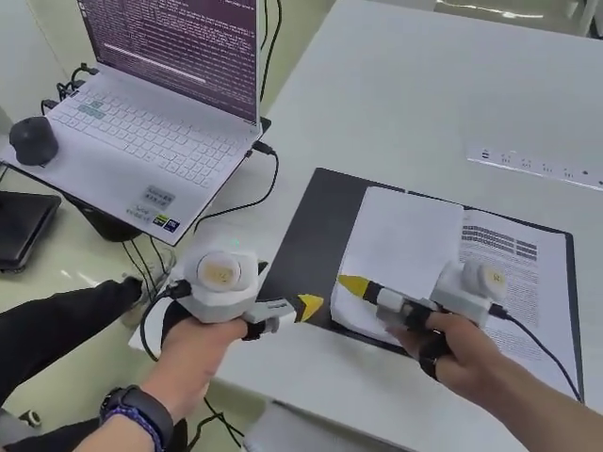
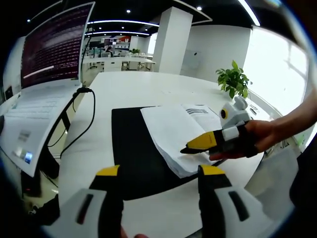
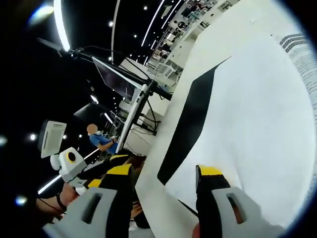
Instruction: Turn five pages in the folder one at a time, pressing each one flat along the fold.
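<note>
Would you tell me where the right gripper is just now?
In the head view, the right gripper is at the near edge of the folder, over the white page, just right of the left gripper.

The white, yellow-tipped left gripper (image 1: 309,306) is held in the left hand (image 1: 193,350), with its jaws kept apart and pointed to the right. The matching white, yellow-tipped right gripper (image 1: 350,284) is held in the right hand (image 1: 454,341), jaws spread, and is aimed left toward the other's tips.
</note>
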`<state>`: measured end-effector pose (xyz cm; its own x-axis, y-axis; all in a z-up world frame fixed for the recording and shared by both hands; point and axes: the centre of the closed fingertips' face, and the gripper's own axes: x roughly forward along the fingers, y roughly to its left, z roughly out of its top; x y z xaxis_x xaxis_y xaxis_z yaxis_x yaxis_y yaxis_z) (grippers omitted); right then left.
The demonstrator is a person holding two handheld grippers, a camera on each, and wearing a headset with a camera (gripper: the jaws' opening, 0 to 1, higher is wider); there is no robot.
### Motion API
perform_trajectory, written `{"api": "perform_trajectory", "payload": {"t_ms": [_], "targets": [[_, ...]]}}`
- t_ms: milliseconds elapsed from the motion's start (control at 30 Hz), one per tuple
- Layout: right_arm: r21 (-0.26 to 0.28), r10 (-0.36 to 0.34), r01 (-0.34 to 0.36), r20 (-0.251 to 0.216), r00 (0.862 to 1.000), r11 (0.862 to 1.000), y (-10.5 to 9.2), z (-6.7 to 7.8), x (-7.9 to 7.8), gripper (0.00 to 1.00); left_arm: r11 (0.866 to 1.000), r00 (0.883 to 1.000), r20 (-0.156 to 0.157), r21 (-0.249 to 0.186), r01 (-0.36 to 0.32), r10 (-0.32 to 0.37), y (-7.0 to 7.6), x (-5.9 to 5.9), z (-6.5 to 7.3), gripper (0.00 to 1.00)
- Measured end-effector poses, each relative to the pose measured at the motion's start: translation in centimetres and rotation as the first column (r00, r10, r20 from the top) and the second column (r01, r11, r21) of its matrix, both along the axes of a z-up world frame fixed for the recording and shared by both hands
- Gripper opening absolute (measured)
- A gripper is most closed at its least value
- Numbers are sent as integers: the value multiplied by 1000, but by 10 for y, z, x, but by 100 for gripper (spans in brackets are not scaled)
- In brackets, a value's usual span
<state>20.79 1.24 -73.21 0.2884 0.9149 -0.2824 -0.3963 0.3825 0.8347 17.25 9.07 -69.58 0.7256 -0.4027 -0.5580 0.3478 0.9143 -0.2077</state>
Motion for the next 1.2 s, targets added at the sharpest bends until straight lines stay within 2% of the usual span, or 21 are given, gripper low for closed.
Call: {"api": "perform_trajectory", "payload": {"t_ms": [133, 300, 433, 600, 800, 867, 933, 1000, 1067, 1200], "targets": [[-54, 34, -31, 63, 997, 998, -15, 4, -6, 48, 1000, 1000, 8, -15, -7, 7, -1, 5, 2, 57], [-60, 10, -3, 116, 993, 998, -36, 19, -9, 46, 999, 1000, 12, -46, 9, -8, -10, 8, 3, 48], [-67, -25, 36, 159, 987, 997, -57, 28, -6, 43, 998, 999, 8, -36, 47, -47, -22, 9, 1, 45], [-71, -82, 95, 168, 982, 993, -81, 32, -1, 40, 996, 997, 13, -44, 77, -76, -33, 16, 0, 39], [-76, -148, 162, 162, 976, 984, -107, 34, -1, 38, 989, 991, 3, -63, 131, -131, -50, 19, -7, 20], [-67, -179, 191, 156, 971, 979, -114, 36, -1, 38, 987, 989, -7, -64, 147, -147, -56, 19, -12, 16], [-51, -224, 232, 132, 966, 971, -119, 37, -2, 37, 986, 987, -31, -63, 154, -156, -60, 21, -20, 11], [-33, -242, 249, 142, 960, 968, -122, 41, -5, 37, 985, 985, -57, -70, 157, -161, -64, 21, -30, 7], [-30, -243, 250, 137, 960, 968, -121, 40, -10, 37, 987, 984, -90, -65, 147, -153, -65, 21, -41, 2], [-42, -225, 233, 137, 965, 972, -119, 40, -16, 37, 984, 979, -114, -80, 162, -170, -74, 21, -54, 0]]}}
